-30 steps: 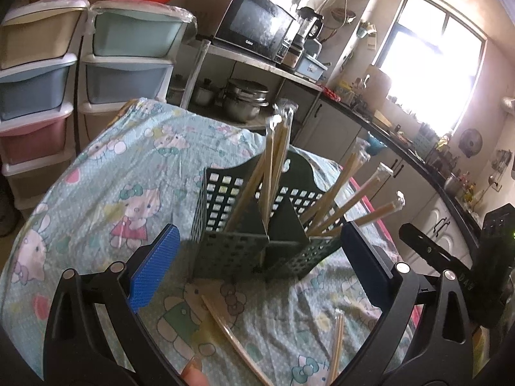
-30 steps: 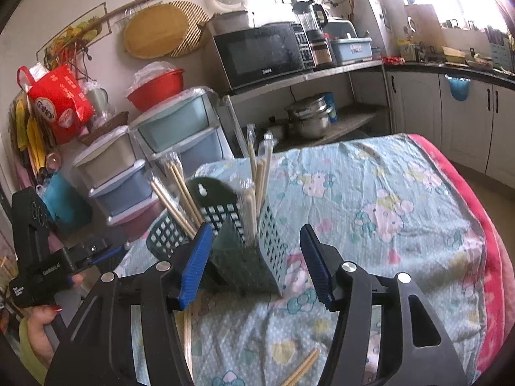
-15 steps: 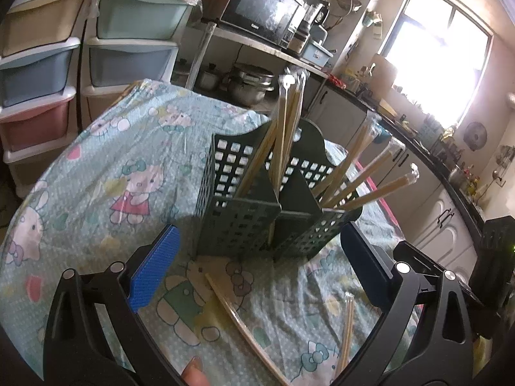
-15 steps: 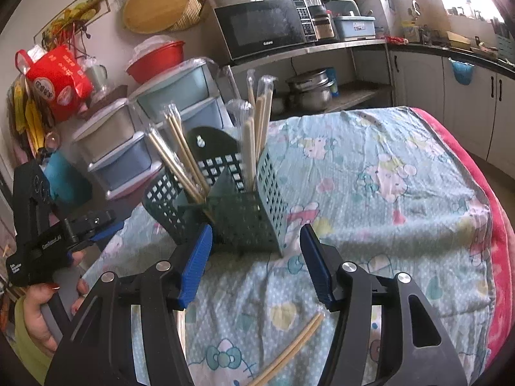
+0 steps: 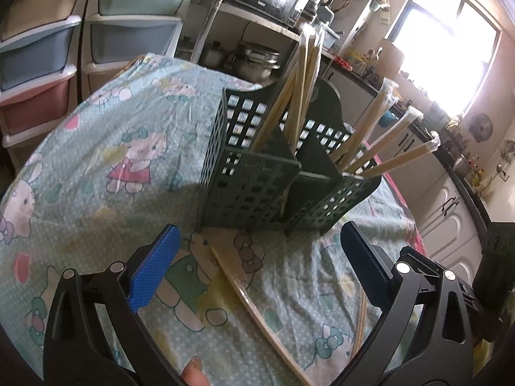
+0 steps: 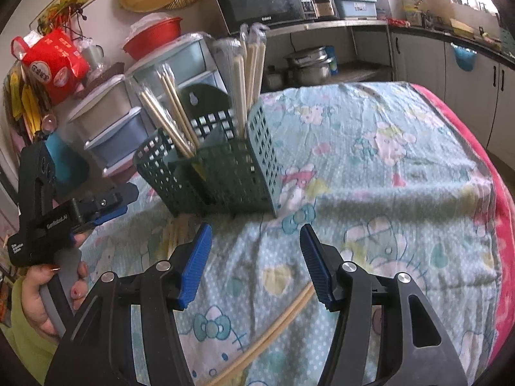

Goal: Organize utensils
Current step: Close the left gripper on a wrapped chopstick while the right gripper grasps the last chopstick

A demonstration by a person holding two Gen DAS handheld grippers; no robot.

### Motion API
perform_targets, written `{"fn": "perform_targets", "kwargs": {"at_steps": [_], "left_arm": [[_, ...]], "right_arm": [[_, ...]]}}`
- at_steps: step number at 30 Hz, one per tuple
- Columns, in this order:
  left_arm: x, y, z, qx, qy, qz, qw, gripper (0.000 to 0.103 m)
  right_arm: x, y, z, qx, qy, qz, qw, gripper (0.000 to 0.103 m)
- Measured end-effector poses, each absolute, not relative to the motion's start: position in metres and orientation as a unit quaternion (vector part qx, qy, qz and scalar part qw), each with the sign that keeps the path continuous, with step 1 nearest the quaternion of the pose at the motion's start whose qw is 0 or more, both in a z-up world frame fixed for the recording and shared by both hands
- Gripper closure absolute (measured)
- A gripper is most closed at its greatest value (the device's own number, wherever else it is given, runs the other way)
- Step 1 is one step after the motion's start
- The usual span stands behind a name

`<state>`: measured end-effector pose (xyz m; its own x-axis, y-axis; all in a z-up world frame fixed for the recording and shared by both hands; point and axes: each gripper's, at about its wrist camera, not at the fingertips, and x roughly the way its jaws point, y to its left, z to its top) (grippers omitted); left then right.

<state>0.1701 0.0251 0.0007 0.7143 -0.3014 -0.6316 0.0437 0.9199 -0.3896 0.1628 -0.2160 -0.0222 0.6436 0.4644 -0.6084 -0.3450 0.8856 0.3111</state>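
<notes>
"galanz" on microwave (image 6: pixel 262 1), "genrobot.ai" on left hand-held gripper (image 6: pixel 96 207)

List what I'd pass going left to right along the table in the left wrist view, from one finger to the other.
Left finger → long chopstick pair lying on the cloth → short chopstick → right finger. The green holder stands behind them.

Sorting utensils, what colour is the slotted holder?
Dark green holder, clearest in the left wrist view.

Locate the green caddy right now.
Centre of both wrist views: the caddy stands on the tablecloth, just beyond both open grippers, with loose chopsticks lying in front.
</notes>
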Motion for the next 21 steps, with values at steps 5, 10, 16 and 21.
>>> {"fn": "perform_targets", "kwargs": {"at_steps": [5, 10, 16, 21], "left_arm": [[0.168, 0.027, -0.016, -0.181, 0.386, -0.102, 0.899, 0.011], [0.165, 0.023, -0.035, -0.181, 0.412, -0.112, 0.886, 0.011], [0.167, 0.02, -0.051, -0.199, 0.436, -0.132, 0.868, 0.03], [0.177, 0.019, -0.063, -0.218, 0.457, -0.14, 0.851, 0.038]], "right_arm": [[0.16, -0.217, -0.035, 0.085, 0.381, 0.224, 0.893, 0.048], [0.156, -0.214, -0.05, 0.089, 0.412, 0.23, 0.877, 0.048], [0.152, -0.218, -0.065, 0.091, 0.439, 0.223, 0.865, 0.049], [0.154, -0.226, -0.075, 0.103, 0.459, 0.213, 0.856, 0.049]]}}
